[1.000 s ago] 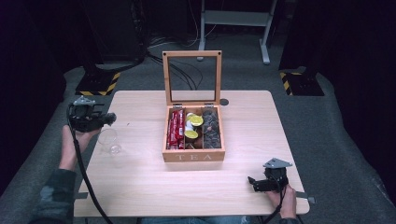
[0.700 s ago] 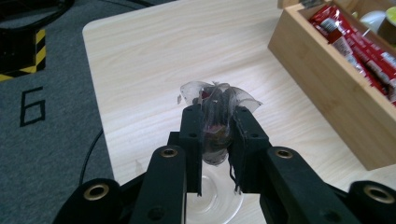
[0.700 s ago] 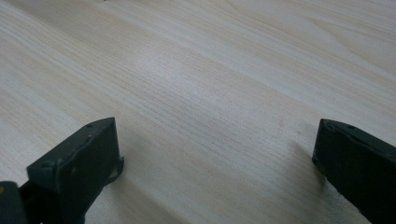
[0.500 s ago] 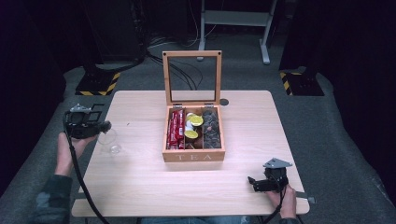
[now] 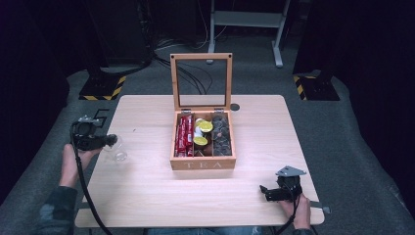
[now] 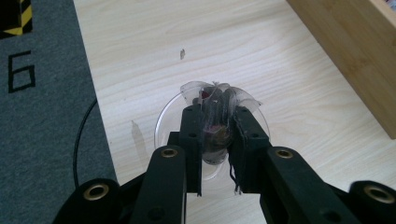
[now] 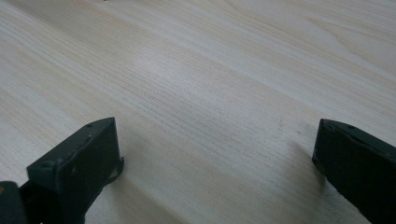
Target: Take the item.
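Pale wooden table [image 5: 147, 191] carries an open tea box [image 5: 203, 161] at center. At nine o'clock my left gripper [image 6: 215, 140] pinches a crumpled clear wrapper [image 6: 215, 100]. At five o'clock my right gripper [image 5: 270, 193] rests, jaws spread.

Clear packet [image 6: 215, 100] contents unreadable between jaws; tea box [image 6: 355, 56] cropped at edge.

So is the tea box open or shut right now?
Open. The tea box has its glass lid standing upright at the back, and the packets and pods inside are uncovered.
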{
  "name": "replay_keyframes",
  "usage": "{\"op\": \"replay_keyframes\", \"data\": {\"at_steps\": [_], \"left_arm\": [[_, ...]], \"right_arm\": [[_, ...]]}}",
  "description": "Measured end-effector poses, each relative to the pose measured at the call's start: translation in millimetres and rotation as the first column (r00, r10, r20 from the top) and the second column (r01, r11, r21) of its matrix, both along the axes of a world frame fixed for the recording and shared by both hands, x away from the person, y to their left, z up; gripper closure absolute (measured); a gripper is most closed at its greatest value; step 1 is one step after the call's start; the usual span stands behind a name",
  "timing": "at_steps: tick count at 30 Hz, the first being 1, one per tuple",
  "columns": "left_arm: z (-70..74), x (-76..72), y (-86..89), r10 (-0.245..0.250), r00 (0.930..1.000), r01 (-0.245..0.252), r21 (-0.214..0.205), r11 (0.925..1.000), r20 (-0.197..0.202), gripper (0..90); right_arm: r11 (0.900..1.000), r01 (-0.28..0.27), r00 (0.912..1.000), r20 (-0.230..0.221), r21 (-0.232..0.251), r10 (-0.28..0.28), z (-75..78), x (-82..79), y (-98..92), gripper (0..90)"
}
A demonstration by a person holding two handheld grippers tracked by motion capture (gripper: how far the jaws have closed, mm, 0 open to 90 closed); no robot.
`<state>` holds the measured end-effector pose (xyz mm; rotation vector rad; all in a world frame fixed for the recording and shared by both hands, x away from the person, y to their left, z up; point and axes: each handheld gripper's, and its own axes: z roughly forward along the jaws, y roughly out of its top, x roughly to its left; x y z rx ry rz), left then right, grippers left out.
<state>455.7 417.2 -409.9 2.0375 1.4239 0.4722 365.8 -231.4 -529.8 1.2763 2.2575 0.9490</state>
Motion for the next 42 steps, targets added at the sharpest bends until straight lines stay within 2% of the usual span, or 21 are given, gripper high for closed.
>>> {"op": "replay_keyframes", "data": {"at_steps": [9, 19, 23, 28, 32, 33, 39, 42], "left_arm": [[-8.4, 3.4, -0.3, -0.005, 0.9993, 0.005, 0.004, 1.0000, -0.038, 75.6], [-10.0, 4.9, -4.6, -0.009, 0.9990, 0.009, 0.009, 0.9999, -0.043, 73.7], [-8.7, 4.2, -6.2, -0.012, 0.9988, 0.012, 0.006, 0.9999, -0.048, 64.8], [-5.2, 0.9, -7.3, 0.007, 0.9990, -0.006, 0.019, 0.9998, -0.043, 47.5], [-1.0, -5.3, -7.6, 0.020, 0.9997, -0.020, 0.003, 0.9998, -0.011, 33.7], [0.3, -6.7, -7.3, 0.015, 0.9998, -0.015, 0.001, 0.9999, -0.016, 30.2], [5.7, -21.5, -10.9, 0.005, 0.9996, -0.004, -0.025, 0.9997, 0.027, 17.7], [6.3, -30.2, -14.0, 0.005, 0.9983, -0.002, -0.039, 0.9992, 0.058, 14.7]], "right_arm": [[1.0000, 0.001, 1.0000, 0.000, 0.000, -0.001, 0.0, 0.0, 0.0, 0.0], [1.0000, -0.008, 1.0000, 0.000, 0.000, 0.008, 0.1, 0.2, -0.5, 0.0], [0.9999, -0.011, 0.9999, -0.002, 0.002, 0.011, 0.3, 0.1, -0.6, 0.0], [1.0000, -0.002, 1.0000, 0.002, -0.001, 0.002, 0.0, 0.2, -0.2, 0.0], [1.0000, 0.000, 1.0000, 0.000, 0.000, 0.000, 0.0, 0.0, 0.0, 0.0], [1.0000, 0.000, 1.0000, 0.000, 0.000, 0.000, 0.0, 0.0, 0.0, 0.0], [1.0000, -0.003, 1.0000, -0.001, -0.002, 0.003, 0.1, 0.0, -0.3, 0.0], [1.0000, -0.002, 1.0000, -0.002, 0.002, 0.002, 0.1, -0.1, -0.1, 0.0]]}}
